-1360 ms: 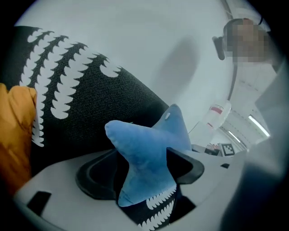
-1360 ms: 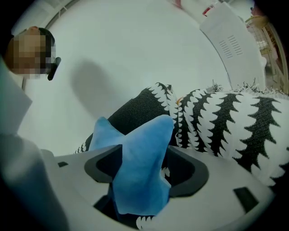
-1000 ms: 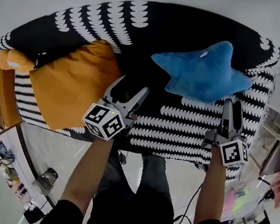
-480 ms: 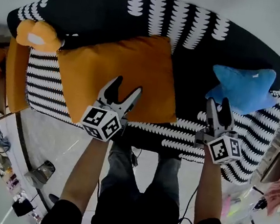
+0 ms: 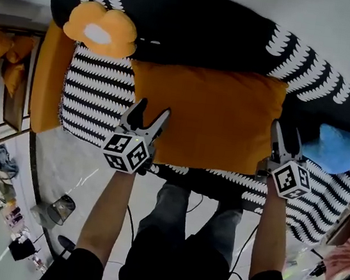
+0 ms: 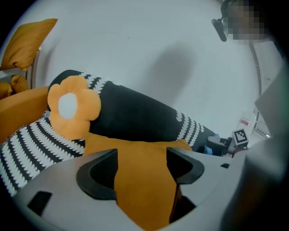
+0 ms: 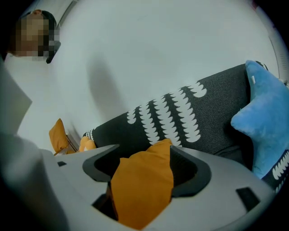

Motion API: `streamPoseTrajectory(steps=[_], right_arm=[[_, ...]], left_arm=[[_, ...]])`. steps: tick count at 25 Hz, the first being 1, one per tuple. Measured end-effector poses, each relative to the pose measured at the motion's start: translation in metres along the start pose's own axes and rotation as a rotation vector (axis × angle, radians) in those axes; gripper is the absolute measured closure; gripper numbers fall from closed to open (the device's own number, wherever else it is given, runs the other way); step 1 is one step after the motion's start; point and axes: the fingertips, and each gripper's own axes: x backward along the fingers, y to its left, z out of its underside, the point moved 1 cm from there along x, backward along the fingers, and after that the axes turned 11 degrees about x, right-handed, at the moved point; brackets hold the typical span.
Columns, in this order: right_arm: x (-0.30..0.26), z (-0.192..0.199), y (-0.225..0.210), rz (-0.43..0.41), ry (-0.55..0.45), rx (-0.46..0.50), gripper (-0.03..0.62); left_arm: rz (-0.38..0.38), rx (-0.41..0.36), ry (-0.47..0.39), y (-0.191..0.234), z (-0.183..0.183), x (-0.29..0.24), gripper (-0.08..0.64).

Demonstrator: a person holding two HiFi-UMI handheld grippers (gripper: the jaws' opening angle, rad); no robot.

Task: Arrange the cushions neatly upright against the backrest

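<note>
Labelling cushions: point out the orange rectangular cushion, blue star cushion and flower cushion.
orange rectangular cushion (image 5: 207, 118), head view, middle.
blue star cushion (image 5: 338, 150), head view, middle.
flower cushion (image 5: 98, 33), head view, white centre.

Black-and-white sofa (image 5: 203, 30) with orange cushion (image 5: 211, 115), flower cushion (image 5: 101, 29), blue star cushion (image 5: 338, 149).

The middle of the seat is taken up by the orange cushion (image 5: 204, 117), laid flat, its far edge reaching the backrest (image 5: 197, 26); to the left, a bare striped stretch of seat (image 5: 96, 102) is left free, hemmed in by the flower cushion (image 5: 101, 29) in the far corner and the orange armrest (image 5: 51, 80); to the right, room is cut short by the blue star cushion (image 5: 338, 149), with only a narrow dark gap seen between it and the orange one.
</note>
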Motion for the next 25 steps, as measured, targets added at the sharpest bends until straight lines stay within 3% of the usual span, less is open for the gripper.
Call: streamPoseTrajectory(steps=[5, 10, 17, 25], right_arm=[[-0.020, 0.012, 0.017, 0.039, 0.098, 0.136, 0.227], [-0.033, 0.034, -0.003, 0.077, 0.241, 0.247, 0.197], [-0.059, 0.070, -0.030, 0.025, 0.453, 0.249, 0.149], [-0.068, 0.092, -0.049, -0.049, 0.546, 0.170, 0.115]], left_arm=[[-0.068, -0.014, 0.047, 0.058, -0.008, 0.008, 0.202], [-0.099, 0.025, 0.110, 0.096, 0.002, 0.005, 0.187], [-0.142, 0.157, 0.158, 0.117, 0.023, -0.015, 0.153], [-0.060, 0.304, 0.185, 0.105, 0.040, -0.029, 0.121]])
